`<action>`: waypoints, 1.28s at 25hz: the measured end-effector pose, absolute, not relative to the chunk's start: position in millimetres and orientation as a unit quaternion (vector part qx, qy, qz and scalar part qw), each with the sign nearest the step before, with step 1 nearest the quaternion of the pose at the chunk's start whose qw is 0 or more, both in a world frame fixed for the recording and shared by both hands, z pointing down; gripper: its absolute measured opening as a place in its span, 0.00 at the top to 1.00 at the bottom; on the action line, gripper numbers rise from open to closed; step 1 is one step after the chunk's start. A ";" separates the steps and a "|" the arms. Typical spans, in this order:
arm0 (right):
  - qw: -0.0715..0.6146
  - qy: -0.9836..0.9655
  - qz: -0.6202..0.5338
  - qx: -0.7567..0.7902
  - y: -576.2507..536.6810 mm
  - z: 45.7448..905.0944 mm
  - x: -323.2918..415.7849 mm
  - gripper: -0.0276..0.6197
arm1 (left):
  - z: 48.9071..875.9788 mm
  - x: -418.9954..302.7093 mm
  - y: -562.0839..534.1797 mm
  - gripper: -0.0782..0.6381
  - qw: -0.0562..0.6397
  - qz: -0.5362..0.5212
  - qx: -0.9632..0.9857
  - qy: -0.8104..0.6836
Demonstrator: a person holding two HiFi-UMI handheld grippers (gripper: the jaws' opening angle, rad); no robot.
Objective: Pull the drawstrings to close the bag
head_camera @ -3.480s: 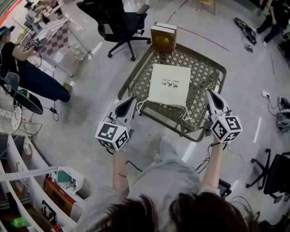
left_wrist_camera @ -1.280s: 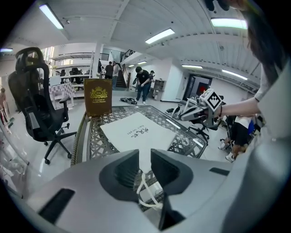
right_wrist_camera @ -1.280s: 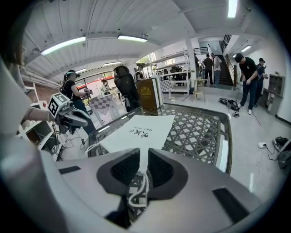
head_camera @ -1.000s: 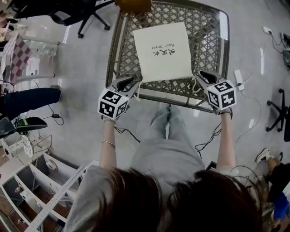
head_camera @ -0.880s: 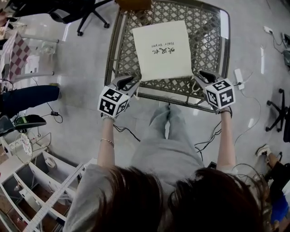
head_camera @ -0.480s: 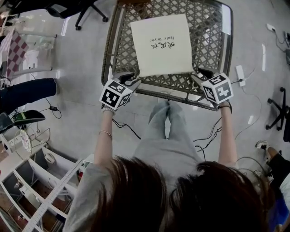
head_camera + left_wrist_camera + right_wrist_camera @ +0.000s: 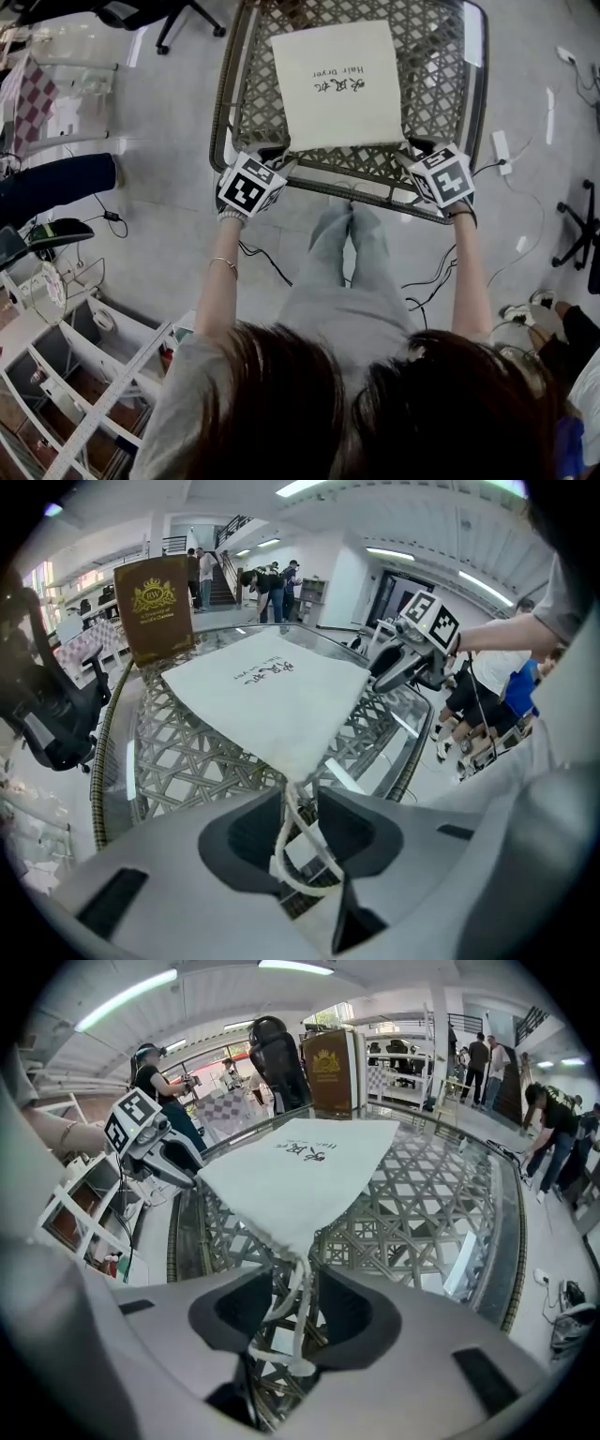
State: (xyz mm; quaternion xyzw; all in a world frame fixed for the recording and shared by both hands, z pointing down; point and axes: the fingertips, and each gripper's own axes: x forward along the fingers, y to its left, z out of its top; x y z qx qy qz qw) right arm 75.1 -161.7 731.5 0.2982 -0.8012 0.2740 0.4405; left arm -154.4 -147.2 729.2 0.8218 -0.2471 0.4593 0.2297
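Two grippers are held at the near corners of a cream bag. The bag is laid flat on a glass-topped lattice table, printed face up and mouth turned toward the person.

The left gripper is set at the bag's near left corner and the right gripper at its near right corner. Both are pointed steeply down over the table's near rim.

In the left gripper view, the left cord is seen running from the bag's corner down through the gap between the jaws. Its loop lies in the throat behind the pads. The jaws stand apart and the cord is not pinched.

Much the same is shown in the right gripper view. The right cord is draped between parted jaws, with its end hanging loose. Both pairs of jaws have just been drawn in a little from their widest, with a cord between them in each case. Nothing is clamped by either gripper.

The bag's mouth is drawn to a point at each corner where a cord leaves it.

A brown box with a gold crest is stood upright at the table's far end. A black chair is seen beyond it, and the person's legs are seen below the near rim.
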 end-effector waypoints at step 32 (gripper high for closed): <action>0.491 -0.789 0.221 0.297 -167.2 727.4 77.2 0.90 | 736.4 -157.7 -146.4 0.85 0.212 0.506 0.799 -0.246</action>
